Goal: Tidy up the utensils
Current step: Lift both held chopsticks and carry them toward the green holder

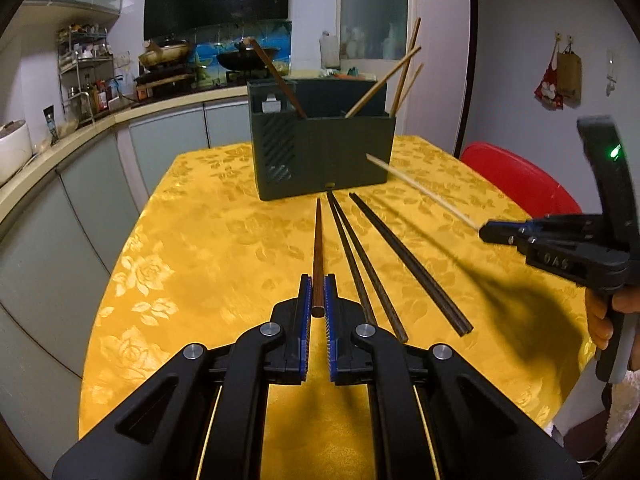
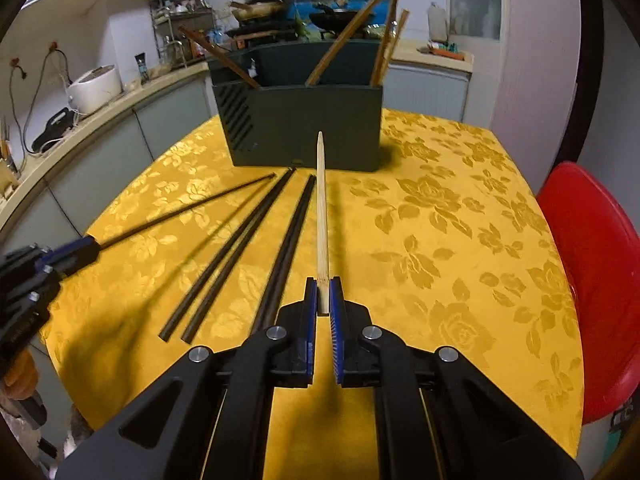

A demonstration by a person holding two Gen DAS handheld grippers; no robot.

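My left gripper point(image 1: 319, 282) is shut on the thick end of a dark brown wooden chopstick point(image 1: 319, 240), which points at the dark green utensil holder point(image 1: 324, 156). In the right wrist view this gripper point(image 2: 76, 254) carries the brown chopstick point(image 2: 180, 212) above the cloth. My right gripper point(image 2: 323, 286) is shut on a pale bamboo chopstick point(image 2: 321, 208), also raised and aimed at the holder point(image 2: 304, 124). From the left wrist view the right gripper point(image 1: 490, 232) and its bamboo chopstick point(image 1: 420, 190) show at the right. Several black chopsticks point(image 1: 360, 264) point(image 2: 224, 264) lie on the cloth between the grippers.
The holder stands at the far side of the table with its yellow flowered cloth point(image 1: 200, 240); a brown chopstick point(image 1: 280, 80) and bamboo chopsticks point(image 1: 400, 76) lean inside it. A red chair point(image 2: 592, 280) stands at the right edge. A kitchen counter point(image 1: 60, 148) runs along the left.
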